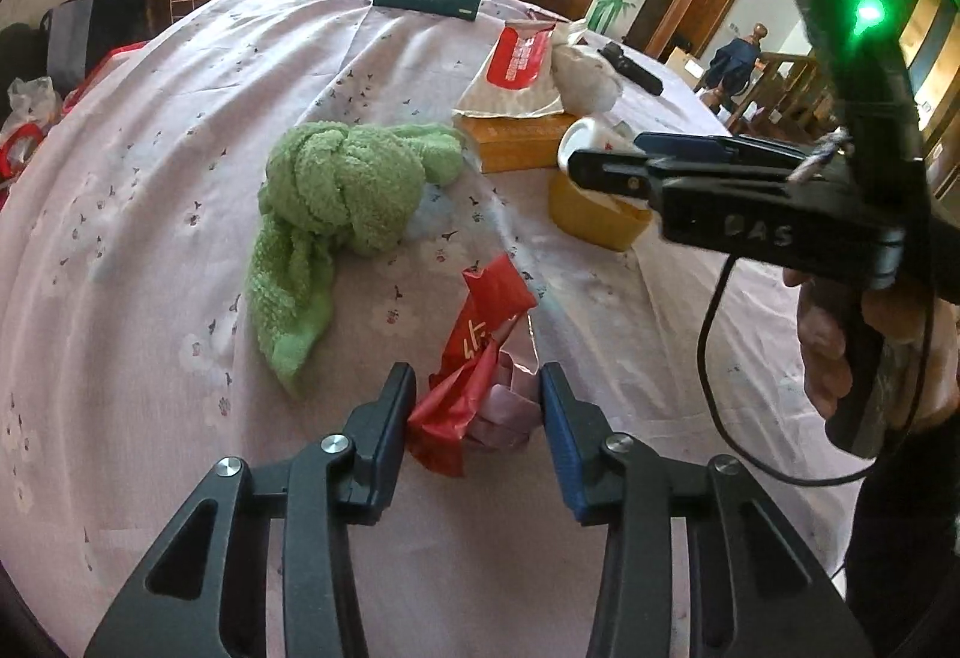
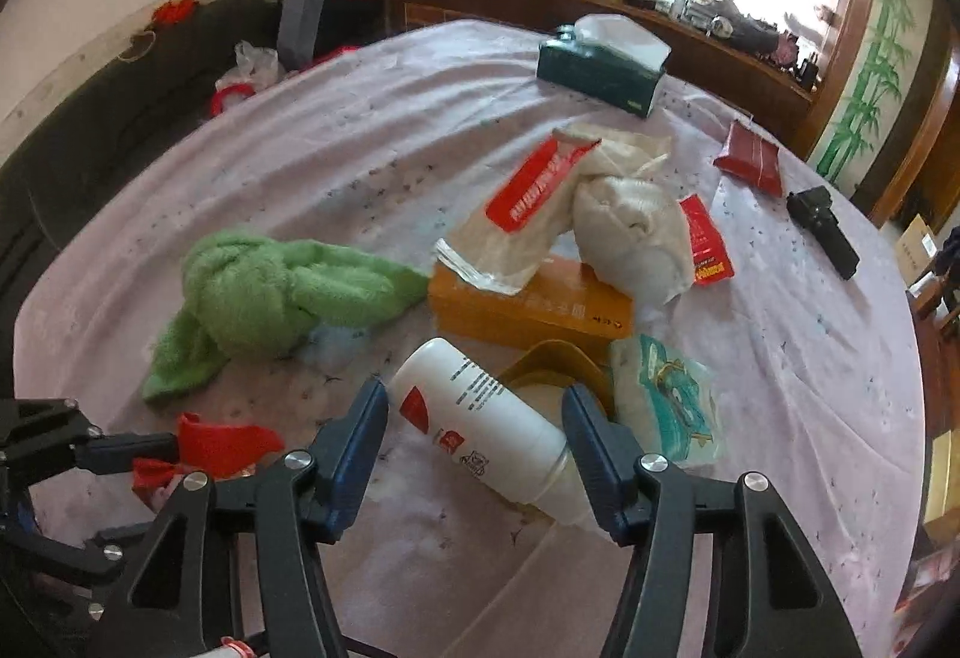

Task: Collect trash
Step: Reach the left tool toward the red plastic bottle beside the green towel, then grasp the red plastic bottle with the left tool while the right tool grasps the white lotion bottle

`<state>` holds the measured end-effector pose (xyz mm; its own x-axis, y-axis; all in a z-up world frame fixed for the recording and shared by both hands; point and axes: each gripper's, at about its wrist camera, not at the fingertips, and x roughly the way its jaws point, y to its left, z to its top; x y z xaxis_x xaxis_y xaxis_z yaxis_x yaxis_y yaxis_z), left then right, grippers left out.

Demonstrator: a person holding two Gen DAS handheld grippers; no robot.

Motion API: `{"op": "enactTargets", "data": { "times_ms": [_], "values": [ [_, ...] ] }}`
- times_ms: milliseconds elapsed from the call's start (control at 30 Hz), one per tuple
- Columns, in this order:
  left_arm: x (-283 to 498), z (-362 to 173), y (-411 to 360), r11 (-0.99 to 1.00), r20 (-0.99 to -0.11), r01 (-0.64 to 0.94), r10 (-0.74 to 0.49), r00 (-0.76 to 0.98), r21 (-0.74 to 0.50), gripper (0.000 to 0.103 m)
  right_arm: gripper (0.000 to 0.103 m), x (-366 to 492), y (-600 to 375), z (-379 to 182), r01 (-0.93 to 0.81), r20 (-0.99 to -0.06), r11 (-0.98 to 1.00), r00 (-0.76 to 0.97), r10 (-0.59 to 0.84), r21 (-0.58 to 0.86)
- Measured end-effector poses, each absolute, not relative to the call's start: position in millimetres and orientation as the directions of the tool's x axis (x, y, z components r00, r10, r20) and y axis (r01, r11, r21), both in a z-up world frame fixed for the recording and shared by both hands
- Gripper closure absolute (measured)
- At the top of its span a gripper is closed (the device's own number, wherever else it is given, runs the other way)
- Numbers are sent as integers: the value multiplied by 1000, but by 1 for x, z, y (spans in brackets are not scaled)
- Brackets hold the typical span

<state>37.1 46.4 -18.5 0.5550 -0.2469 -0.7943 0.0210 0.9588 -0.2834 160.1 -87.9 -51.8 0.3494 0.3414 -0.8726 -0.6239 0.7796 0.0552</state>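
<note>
Red wrapper (image 1: 474,358) pinched, bottle (image 2: 486,418) straddled

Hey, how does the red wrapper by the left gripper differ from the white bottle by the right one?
The red wrapper is crumpled, thin foil; the white bottle is a smooth, rigid cylinder lying on its side. The wrapper is solid red with white writing; the bottle is white with a small red label. The bottle looks bulkier. Both lie on the lilac tablecloth, each between a gripper's fingers.

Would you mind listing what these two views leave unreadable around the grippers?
- Left wrist view: whether the left gripper pinches the red wrapper or the cloth; crumpled foil hides the contact.
- Right wrist view: the white bottle cap, behind the right gripper finger.
- Both views: the bottle's print, too small.
</note>
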Motion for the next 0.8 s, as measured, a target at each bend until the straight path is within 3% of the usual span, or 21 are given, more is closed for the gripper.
{"op": "enactTargets", "data": {
  "times_ms": [67,133,167,300,467,533,567,600,733,800],
  "values": [
    [34,-15,47,956,-788,20,-253,561,-292,62,39,157,-93,-42,-611,-858,788,362,364,77],
    [30,-11,46,953,-781,22,-260,568,-302,62,68,150,-100,-29,-596,-844,797,375,384,98],
    [29,-9,44,952,-776,25,-263,573,-305,62,75,147,-106,-24,-580,-840,806,376,391,115],
    [26,-6,35,954,-774,41,-266,574,-297,62,86,133,-129,-11,-522,-819,839,408,403,153],
    [22,-5,28,960,-777,47,-251,577,-275,62,84,127,-146,-23,-495,-818,836,362,447,237],
    [21,-4,29,960,-777,36,-245,580,-276,63,63,125,-143,-30,-500,-815,820,329,477,278],
    [19,-3,31,961,-777,26,-239,583,-276,63,45,124,-139,-34,-510,-816,810,311,487,289],
    [19,-3,32,960,-777,20,-237,583,-278,63,41,123,-129,-40,-524,-821,800,291,491,293],
    [15,1,35,961,-776,5,-226,589,-276,63,44,132,-106,-64,-506,-856,819,263,446,272],
    [12,2,37,962,-776,0,-219,591,-272,63,56,144,-100,-80,-473,-863,822,217,456,316]
  ]
}}
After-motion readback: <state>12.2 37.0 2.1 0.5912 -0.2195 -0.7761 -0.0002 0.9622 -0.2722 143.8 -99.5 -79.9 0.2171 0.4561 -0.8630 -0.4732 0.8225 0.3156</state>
